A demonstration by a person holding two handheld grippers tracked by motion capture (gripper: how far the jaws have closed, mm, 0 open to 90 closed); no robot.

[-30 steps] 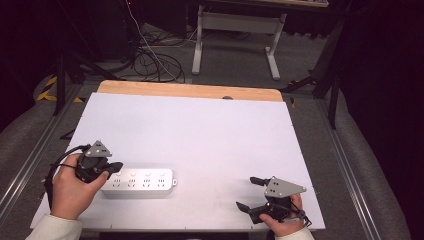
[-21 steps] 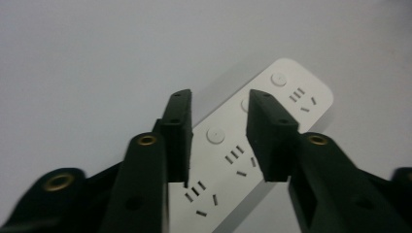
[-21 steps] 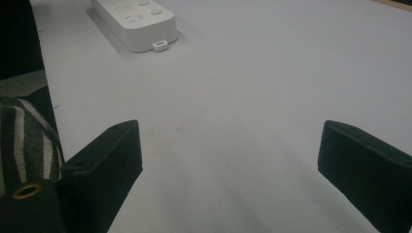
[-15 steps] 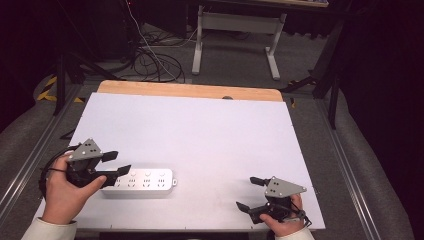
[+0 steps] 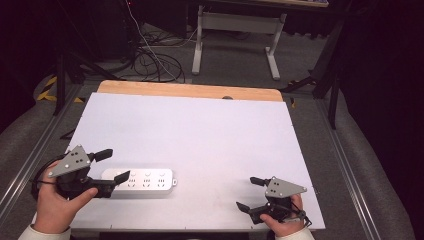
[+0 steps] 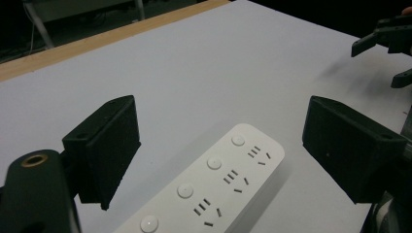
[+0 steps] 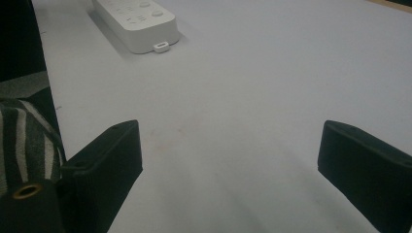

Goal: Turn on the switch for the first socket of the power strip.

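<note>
High view: one white power strip [image 5: 143, 182], two wide-open tools, left [image 5: 113, 167] and right [image 5: 248, 192].

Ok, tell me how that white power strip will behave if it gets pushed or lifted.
The power strip looks like a rigid plastic bar, so it probably won't flex. Lying flat and low on the table, it should slide rather than tip or roll. Its smooth casing may slip between pads.

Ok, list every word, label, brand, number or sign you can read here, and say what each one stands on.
None can be read.
White power strip: round buttons and socket slots, no print that can be made out.
Grey plate on the left gripper: holes, no lettering.
White table sheet: blank.
</note>
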